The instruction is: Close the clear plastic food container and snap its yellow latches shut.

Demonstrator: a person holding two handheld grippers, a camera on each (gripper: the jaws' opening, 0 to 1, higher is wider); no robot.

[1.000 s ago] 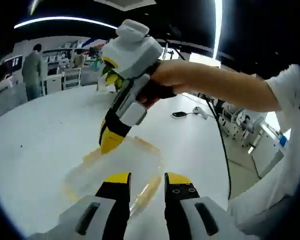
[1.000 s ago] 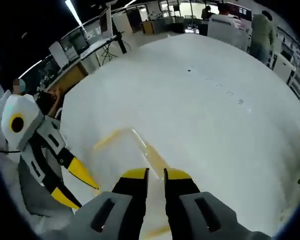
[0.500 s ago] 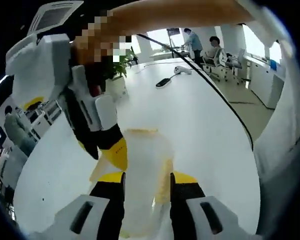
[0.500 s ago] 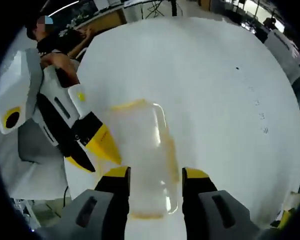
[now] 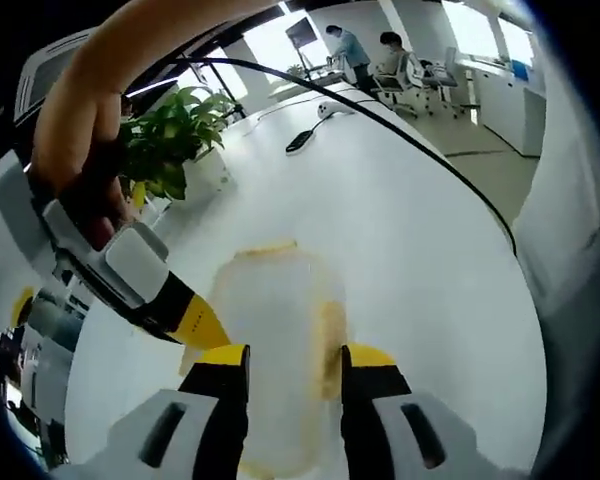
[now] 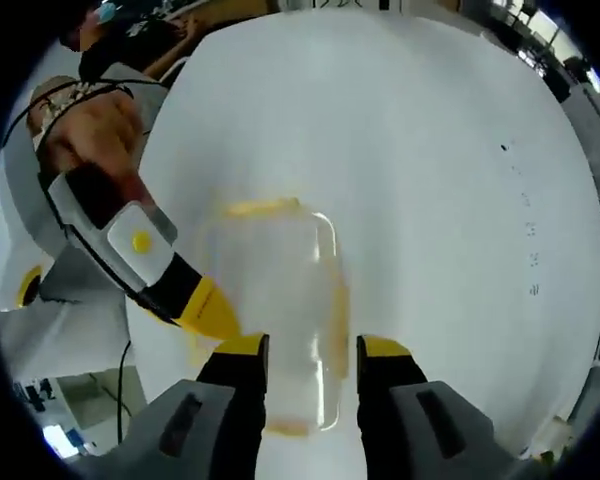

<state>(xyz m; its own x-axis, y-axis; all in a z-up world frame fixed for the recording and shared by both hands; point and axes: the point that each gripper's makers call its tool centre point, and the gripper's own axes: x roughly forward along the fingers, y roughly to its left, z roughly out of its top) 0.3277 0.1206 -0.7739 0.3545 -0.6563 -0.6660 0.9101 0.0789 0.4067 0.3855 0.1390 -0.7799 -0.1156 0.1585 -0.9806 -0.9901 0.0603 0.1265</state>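
The clear food container [image 5: 275, 340] sits on the white counter [image 5: 420, 250] with its lid looking like it's already down on the body, so closing seems done and the latches are what's left. Hard to say how many yellow latches [image 5: 330, 335] are actually snapped, they're just blurry yellow strips along the edges. The left gripper [image 5: 294, 362] has its jaws spread moderately with the near end of the container sitting between them, not clamped as far as I can tell. The right gripper [image 6: 310, 352] is the same deal from the opposite end: jaws parted either side of the box, no obvious pinch. Each view catches the other gripper coming in from the left with its yellow tips right against the container's side. The left gripper view gives you a potted plant [image 5: 170, 150], a black cable [image 5: 380, 120] and people at desks far off; the right gripper view instead shows the yellow strip on the container's far end [image 6: 262, 208].
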